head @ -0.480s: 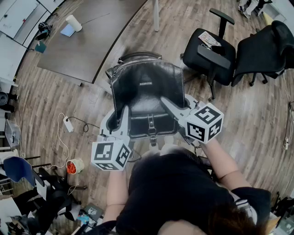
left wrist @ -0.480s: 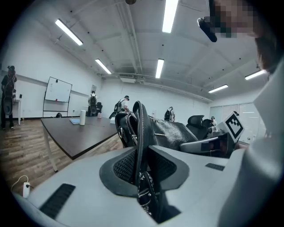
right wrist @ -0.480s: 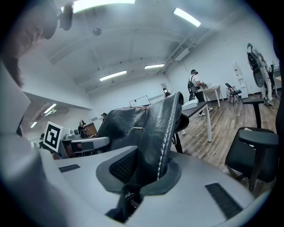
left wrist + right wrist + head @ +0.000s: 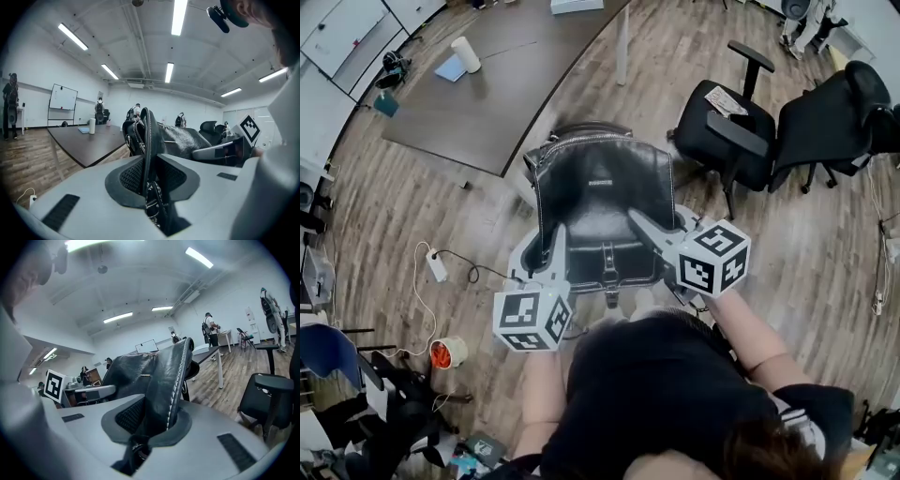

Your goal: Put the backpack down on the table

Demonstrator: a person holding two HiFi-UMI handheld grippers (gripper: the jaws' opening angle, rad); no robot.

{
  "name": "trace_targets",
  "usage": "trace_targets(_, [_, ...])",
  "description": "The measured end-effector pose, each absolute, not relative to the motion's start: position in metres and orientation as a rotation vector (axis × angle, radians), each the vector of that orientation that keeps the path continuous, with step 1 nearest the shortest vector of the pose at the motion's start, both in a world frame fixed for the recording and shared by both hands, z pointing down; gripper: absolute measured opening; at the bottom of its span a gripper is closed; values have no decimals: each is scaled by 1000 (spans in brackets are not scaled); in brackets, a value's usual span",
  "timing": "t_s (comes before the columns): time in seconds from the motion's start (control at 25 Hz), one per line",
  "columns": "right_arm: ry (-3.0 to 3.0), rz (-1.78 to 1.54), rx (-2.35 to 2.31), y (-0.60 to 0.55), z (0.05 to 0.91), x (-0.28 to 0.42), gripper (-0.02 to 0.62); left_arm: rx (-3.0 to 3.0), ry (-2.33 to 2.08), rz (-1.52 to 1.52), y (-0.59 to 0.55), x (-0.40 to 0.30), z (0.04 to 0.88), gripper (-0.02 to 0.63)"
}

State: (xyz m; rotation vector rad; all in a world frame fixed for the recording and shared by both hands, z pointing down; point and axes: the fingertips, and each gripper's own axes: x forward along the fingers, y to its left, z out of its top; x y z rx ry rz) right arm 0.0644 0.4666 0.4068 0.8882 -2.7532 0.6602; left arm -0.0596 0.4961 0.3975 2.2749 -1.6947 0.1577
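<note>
Jaws of left gripper (image 4: pixel 551 240) and right gripper (image 4: pixel 645 223) clamped on black backpack (image 4: pixel 602 187) edges, table (image 4: pixel 487 103) ahead

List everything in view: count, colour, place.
backpack: one, black, held in the air between both grippers
table: one, dark brown, upper left in the head view
roll: one, white, upright on the table
pad: one, light blue, on the table beside the roll
chairs: two, black, on the floor at right
power strip: one, white, on the floor at left
left gripper: one, grey, shut on the backpack's left side
right gripper: one, grey, shut on its right side
</note>
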Motion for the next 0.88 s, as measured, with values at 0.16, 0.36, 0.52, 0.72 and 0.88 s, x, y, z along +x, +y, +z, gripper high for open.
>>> trace_targets(0.16, [-2732,672,889,480,413,51,51,2270,-1678,165,508,-73,405,89])
trace_targets(0.36, [-2719,686,895,492,418,38,51,2280,-1648,158,517,-87,411,89])
trace_targets(0.52, [-2715,676,905,503,418,27,51,2291,-1638,151,528,-97,410,89])
trace_targets(0.72, [-2715,684,894,513,416,22,51,2292,-1640,155,538,-102,408,89])
trace_targets(0.88, [-2711,691,877,518,417,18,51,2285,-1653,154,545,-106,408,89])
